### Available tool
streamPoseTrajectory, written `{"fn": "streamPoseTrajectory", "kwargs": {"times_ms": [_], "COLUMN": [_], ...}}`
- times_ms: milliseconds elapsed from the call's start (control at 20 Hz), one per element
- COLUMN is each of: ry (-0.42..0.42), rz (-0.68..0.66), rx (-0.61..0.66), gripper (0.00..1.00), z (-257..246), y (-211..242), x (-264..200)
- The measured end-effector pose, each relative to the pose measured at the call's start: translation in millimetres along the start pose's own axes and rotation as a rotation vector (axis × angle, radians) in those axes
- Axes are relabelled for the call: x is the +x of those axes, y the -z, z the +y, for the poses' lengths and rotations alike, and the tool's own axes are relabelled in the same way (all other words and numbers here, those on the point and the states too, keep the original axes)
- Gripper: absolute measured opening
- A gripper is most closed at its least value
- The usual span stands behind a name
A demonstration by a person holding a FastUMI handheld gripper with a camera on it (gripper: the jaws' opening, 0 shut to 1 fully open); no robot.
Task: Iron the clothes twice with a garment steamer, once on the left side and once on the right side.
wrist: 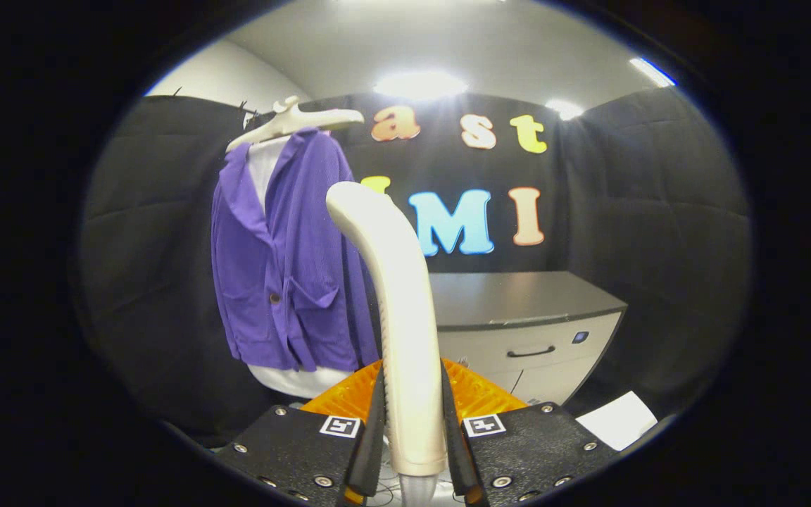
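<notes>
Between its fingers, the claw (414,429) clenches the upright steamer (395,296), head tipped toward the jacket (286,260).

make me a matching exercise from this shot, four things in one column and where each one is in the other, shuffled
Things:
1. steamer handle
2. purple jacket
3. hanger
4. cabinet

Places:
A. against the booth wall, beyond the fingers, drawer shut
B. clamped between the fingers of the gripper, standing upright
C. at the top of the garment, carrying it
D. hanging over a white garment, beside and behind the handle

Pairs: 1-B, 2-D, 3-C, 4-A
</notes>
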State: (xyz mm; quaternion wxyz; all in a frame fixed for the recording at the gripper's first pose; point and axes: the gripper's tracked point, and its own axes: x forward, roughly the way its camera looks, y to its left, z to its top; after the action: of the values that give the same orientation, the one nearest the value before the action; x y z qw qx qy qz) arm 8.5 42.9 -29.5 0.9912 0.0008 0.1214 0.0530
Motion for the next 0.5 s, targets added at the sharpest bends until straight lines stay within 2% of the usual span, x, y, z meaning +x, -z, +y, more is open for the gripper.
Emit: {"fn": "streamPoseTrajectory", "kwargs": {"times_ms": [250, 350, 500], "ry": [0.028, 0.059, 0.102], "rz": [-0.162, -0.218, -0.241], "rx": [0.070, 0.057, 0.040], "gripper": [0.39, 0.39, 0.39], "z": [-27.1, -40.1, -53.7], "y": [-37.2, -46.0, -29.3], "x": [-34.7, -46.4, -64.9]}}
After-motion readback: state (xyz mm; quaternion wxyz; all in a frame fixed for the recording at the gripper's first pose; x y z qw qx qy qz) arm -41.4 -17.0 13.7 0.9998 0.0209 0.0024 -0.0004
